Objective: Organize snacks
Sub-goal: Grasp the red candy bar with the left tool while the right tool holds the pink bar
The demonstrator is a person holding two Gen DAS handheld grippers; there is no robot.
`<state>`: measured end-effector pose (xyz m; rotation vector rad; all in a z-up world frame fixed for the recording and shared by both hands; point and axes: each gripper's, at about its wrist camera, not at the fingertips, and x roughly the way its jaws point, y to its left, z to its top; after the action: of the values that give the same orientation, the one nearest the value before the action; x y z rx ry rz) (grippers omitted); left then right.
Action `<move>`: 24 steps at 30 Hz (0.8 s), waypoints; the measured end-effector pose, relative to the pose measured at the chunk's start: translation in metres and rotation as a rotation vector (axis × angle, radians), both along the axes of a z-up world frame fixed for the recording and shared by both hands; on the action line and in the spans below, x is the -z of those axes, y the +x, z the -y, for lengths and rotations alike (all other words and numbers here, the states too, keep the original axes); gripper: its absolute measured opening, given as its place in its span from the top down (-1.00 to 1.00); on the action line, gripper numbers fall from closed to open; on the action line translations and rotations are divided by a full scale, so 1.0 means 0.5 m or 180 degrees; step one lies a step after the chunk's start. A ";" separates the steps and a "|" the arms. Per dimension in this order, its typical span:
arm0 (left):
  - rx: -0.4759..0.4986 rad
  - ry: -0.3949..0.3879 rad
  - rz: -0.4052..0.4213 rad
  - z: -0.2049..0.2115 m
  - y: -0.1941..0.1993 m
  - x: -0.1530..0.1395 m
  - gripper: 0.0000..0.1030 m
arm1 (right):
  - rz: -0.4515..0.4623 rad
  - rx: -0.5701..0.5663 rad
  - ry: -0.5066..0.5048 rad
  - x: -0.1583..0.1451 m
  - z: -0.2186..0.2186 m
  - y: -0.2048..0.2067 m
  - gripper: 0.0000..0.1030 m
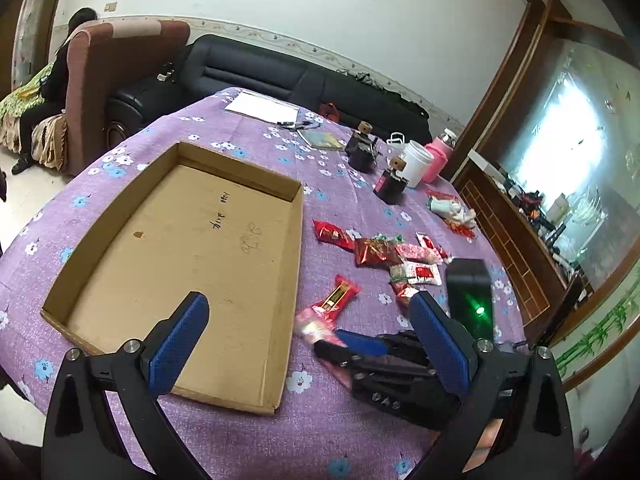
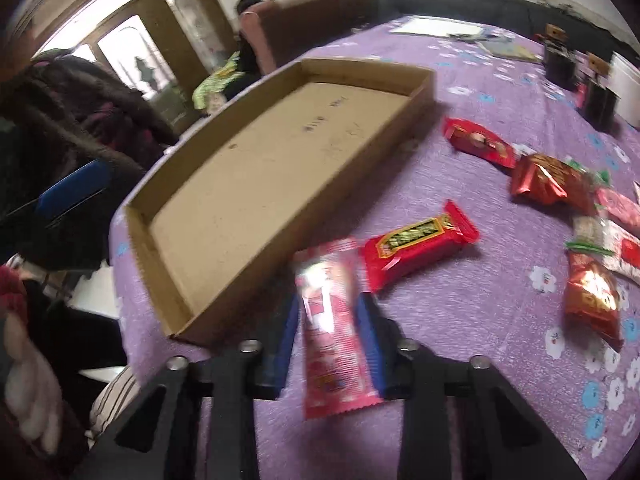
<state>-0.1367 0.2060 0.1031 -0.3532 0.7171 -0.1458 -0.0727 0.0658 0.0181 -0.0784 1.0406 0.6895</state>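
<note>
The right hand-held gripper (image 2: 330, 320) is clamped on a pink snack packet (image 2: 334, 332); its blue pads press the packet's two long sides, and the packet's long axis runs up and down the right wrist frame, one crimped end low in the frame near the gripper's body, the other toward the near corner of the cardboard tray (image 2: 424, 80). In the left wrist view the same packet (image 1: 314, 322) shows at lower centre, blurred, just off the tray's right wall. The left hand-held gripper (image 1: 308, 312) has its fingers wide apart with nothing between them; one finger lies over the tray (image 1: 294, 240) floor, the other over the purple flowered counter (image 1: 340, 200).

The tray is a shallow open box, its long axis running from lower left to upper right in the right wrist view; its floor is bare apart from some scribbles. A red bar with a gold label (image 2: 420, 246) lies just right of the held packet, slanting up to the right; the other red and gold packets (image 2: 554, 178) crowd the right edge of that frame, well apart from the tray. A strip of bare cloth separates the tray's right wall from the loose snacks; the counter's near edge falls away at lower left.
</note>
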 end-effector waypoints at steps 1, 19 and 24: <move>0.0023 0.0041 -0.0003 0.007 0.003 0.000 -0.96 | 0.0005 0.0067 -0.0033 -0.003 0.011 -0.001 0.52; 0.0523 0.0723 -0.0542 0.239 0.188 0.090 -0.75 | 0.0166 0.1234 -0.0413 -0.017 0.292 -0.043 0.45; 0.0429 0.0782 -0.0830 0.244 0.240 0.145 -0.11 | 0.0222 0.1269 -0.0404 -0.018 0.304 -0.054 0.44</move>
<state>-0.0169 0.0838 0.0306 -0.0884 1.0062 -0.1387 -0.0999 -0.0861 0.0269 -0.0039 0.9945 0.2574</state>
